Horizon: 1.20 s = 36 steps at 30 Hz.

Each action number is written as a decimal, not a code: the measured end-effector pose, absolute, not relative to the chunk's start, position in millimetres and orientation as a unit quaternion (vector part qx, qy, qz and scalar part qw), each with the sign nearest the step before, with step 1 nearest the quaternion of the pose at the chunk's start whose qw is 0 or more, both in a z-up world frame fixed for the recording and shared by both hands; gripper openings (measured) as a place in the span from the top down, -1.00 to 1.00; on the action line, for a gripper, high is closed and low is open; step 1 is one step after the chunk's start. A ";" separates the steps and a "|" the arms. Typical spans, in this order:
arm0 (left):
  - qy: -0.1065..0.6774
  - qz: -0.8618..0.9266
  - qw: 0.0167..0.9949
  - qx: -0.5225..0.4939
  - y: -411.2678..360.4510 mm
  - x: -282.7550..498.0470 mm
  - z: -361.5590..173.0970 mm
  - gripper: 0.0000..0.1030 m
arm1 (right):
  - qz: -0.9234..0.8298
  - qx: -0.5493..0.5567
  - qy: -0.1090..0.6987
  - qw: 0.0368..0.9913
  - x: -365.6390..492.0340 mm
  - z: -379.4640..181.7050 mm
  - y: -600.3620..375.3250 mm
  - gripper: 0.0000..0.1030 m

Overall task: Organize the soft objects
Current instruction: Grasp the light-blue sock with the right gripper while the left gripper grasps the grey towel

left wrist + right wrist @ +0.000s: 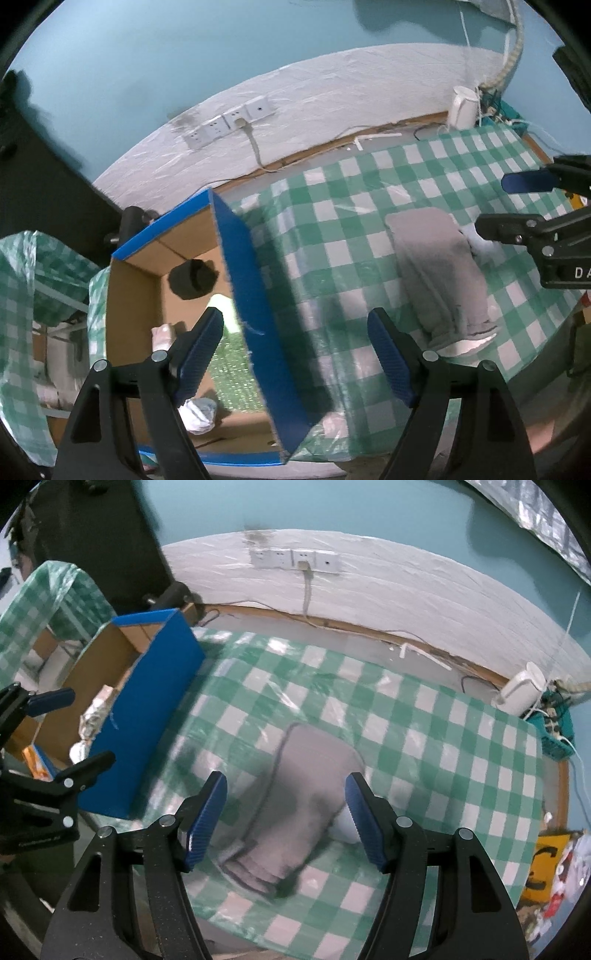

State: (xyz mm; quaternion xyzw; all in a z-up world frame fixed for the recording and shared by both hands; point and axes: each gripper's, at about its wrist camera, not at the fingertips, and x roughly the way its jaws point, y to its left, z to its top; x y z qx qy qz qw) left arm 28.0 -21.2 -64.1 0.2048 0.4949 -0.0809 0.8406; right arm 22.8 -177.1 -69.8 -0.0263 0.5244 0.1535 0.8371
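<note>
Left gripper [295, 354]: your jaws stand wide with nothing between the blue pads; they hang over the near blue wall of the box, one finger above the box's inside, the other above the cloth
Right gripper [286, 819]: your jaws are wide too, and the pads are clear of the fabric; the grey garment lies below and between the fingers, not pinched
Grey garment [299, 805]: a folded grey piece lying flat on the checked tablecloth [424, 746], well apart from the box; something white peeks out from under its edge, too blurred to say what
Box [258, 295]: blue outside, brown cardboard inside, open at the top, standing at the table's left end
Box contents: a dark rolled item [192, 278], a pale green patterned piece [229, 354], and a white bundle [199, 410] near the front
Background: a row of wall sockets [295, 559] with one plug in, and a white jug [521, 690] at the far right corner
</note>
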 end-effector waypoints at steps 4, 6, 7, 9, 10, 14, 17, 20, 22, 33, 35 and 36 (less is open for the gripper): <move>0.500 -0.088 0.834 0.217 -37.9 30.0 -72.0 -0.58 | 0.138 -0.035 0.528 0.837 22.6 -76.9 -188.1 -0.32; 0.504 -0.092 0.831 0.214 -44.2 31.6 -75.2 -0.59 | 0.131 -0.034 0.534 0.835 23.2 -83.9 -195.2 -0.32; 0.508 -0.096 0.830 0.210 -47.5 33.3 -77.6 -0.59 | 0.125 -0.032 0.538 0.833 23.8 -88.5 -199.4 -0.32; 0.514 -0.099 0.826 0.207 -51.6 35.5 -82.3 -0.59 | 0.117 -0.030 0.547 0.829 24.3 -96.9 -205.8 -0.32; 0.516 -0.099 0.825 0.207 -54.6 37.3 -85.2 -0.59 | 0.114 -0.031 0.550 0.827 24.3 -100.9 -208.7 -0.32; 0.519 -0.101 0.821 0.213 -64.8 41.5 -93.1 -0.59 | 0.098 -0.028 0.565 0.819 25.3 -118.2 -222.6 -0.32; 0.523 -0.106 0.817 0.218 -73.9 45.0 -98.6 -0.59 | 0.088 -0.020 0.574 0.814 27.9 -127.9 -230.9 -0.32; 0.523 -0.109 0.814 0.226 -83.0 48.7 -104.9 -0.59 | 0.086 -0.015 0.580 0.810 29.5 -135.6 -235.0 -0.32; 0.525 -0.110 0.812 0.230 -87.6 51.1 -109.8 -0.59 | 0.084 -0.013 0.580 0.810 30.8 -139.3 -236.7 -0.32; 0.529 -0.114 0.806 0.240 -99.2 61.5 -130.3 -0.59 | 0.079 0.010 0.596 0.799 46.3 -167.1 -235.2 -0.32; 0.531 -0.116 0.805 0.238 -100.2 63.2 -131.6 -0.59 | 0.081 0.003 0.601 0.795 48.4 -173.1 -232.7 -0.32; 0.531 -0.116 0.805 0.238 -100.8 63.9 -132.0 -0.59 | 0.080 -0.001 0.603 0.794 48.7 -175.8 -232.4 -0.32</move>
